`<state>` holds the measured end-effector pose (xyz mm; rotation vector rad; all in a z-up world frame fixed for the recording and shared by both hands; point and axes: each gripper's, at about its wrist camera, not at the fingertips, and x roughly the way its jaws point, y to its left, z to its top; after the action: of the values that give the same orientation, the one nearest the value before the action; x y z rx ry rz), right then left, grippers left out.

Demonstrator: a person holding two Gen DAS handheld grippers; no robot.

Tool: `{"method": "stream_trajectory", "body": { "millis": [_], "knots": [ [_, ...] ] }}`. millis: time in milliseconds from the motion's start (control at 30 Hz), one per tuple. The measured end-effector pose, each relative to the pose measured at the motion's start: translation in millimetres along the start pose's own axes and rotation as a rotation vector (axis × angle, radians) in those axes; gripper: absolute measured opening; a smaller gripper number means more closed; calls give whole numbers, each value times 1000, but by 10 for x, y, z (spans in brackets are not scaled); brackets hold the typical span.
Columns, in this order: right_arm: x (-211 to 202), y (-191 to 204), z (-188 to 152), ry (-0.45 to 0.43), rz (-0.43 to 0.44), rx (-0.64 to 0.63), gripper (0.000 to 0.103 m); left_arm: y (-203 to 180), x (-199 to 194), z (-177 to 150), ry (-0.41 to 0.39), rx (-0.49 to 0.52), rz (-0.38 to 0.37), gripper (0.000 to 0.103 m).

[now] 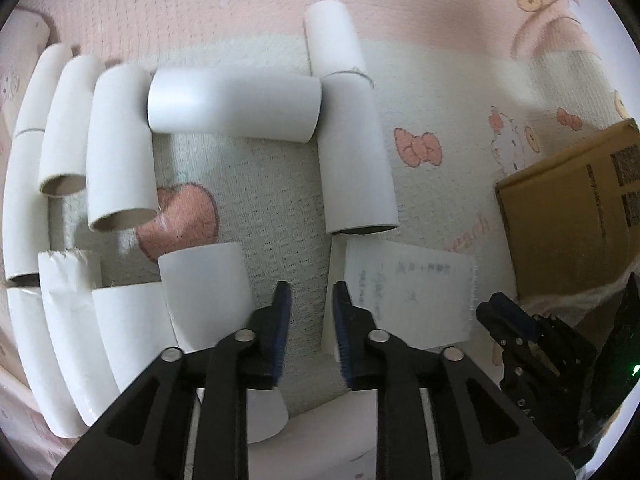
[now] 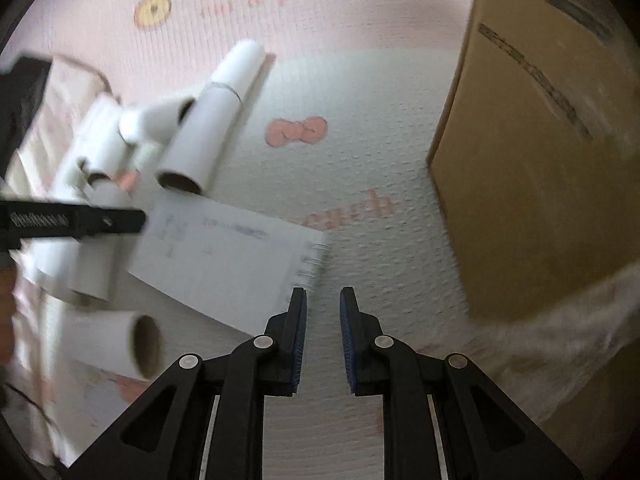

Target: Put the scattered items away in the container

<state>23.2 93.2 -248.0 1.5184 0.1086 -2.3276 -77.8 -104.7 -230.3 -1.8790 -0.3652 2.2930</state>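
Note:
Several white cardboard tubes (image 1: 120,152) lie scattered on the patterned mat, one blurred tube (image 1: 234,108) lying crosswise over the others. My left gripper (image 1: 312,304) hangs above them, open, with only mat showing between its fingers. A white sheet of printed paper (image 1: 408,292) lies just to its right. The brown cardboard box (image 2: 540,152) stands at the right. My right gripper (image 2: 323,308) points down at bare mat beside the box, jaws drawn close with a narrow gap and nothing in them. The tubes (image 2: 192,148) and the paper (image 2: 228,256) lie to its left.
The right gripper's body (image 1: 516,328) shows dark at the lower right of the left wrist view, in front of the box (image 1: 572,208). A black part of the left gripper (image 2: 80,220) crosses the tubes in the right wrist view. A pale fabric edge (image 2: 560,320) lies by the box.

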Motion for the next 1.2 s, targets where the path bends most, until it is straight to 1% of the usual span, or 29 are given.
{"method": "stream_trajectory", "body": {
  "millis": [33,67,100,133,167,233,267,300,367,467,533,600,667,767,867,933,1000,1067,1100,1133,1200],
  "knots": [
    [-40,-8,-10,-11,28,33,15,19,-21,-4,-2,-3,-12,32],
    [-72,-13,-3,-21,52,57,21,29,-33,-5,-5,-8,-25,35],
    [-75,-33,15,-27,78,74,34,49,-51,-1,-8,-16,-41,36],
    [-83,-50,12,-36,110,95,42,55,-57,2,-7,-23,-48,37],
    [-103,-45,-5,-50,138,119,54,74,-81,-1,-4,-32,-47,37],
    [-86,-87,84,-81,166,147,55,87,-153,-6,-27,-50,-44,43],
    [-83,-105,88,-90,178,151,55,99,-194,-11,-40,-51,-53,49],
    [-52,-157,113,-85,179,148,55,100,-214,-6,-48,-52,-67,51],
    [14,-174,117,-64,170,147,55,110,-205,19,-46,-58,-96,52],
    [39,-358,123,-40,176,163,55,117,-146,31,-33,-80,-132,52],
    [161,-322,169,-28,190,176,55,83,-84,32,-38,-96,-144,52],
    [190,-327,175,-17,193,185,55,52,-52,30,-50,-123,-156,52],
    [260,-303,178,-12,192,197,55,-26,9,47,-42,-119,-170,52],
    [275,-351,182,-11,192,223,55,-175,114,42,-18,-60,-131,52],
    [289,-381,185,-15,192,237,55,-214,178,-6,7,-22,-95,52],
    [292,-400,184,-15,199,240,55,-252,185,-10,-4,7,-68,52],
    [288,-418,175,-20,212,244,55,-257,208,7,4,1,-66,52],
    [287,-423,168,-24,220,240,55,-263,217,42,9,-11,-92,52],
    [286,-431,164,-26,224,240,55,-284,226,73,13,-7,-113,52],
    [285,-438,158,-30,231,243,55,-315,237,118,19,2,-118,52],
    [281,-454,152,-35,239,249,55,-367,256,200,27,29,-95,52]
  ]
}}
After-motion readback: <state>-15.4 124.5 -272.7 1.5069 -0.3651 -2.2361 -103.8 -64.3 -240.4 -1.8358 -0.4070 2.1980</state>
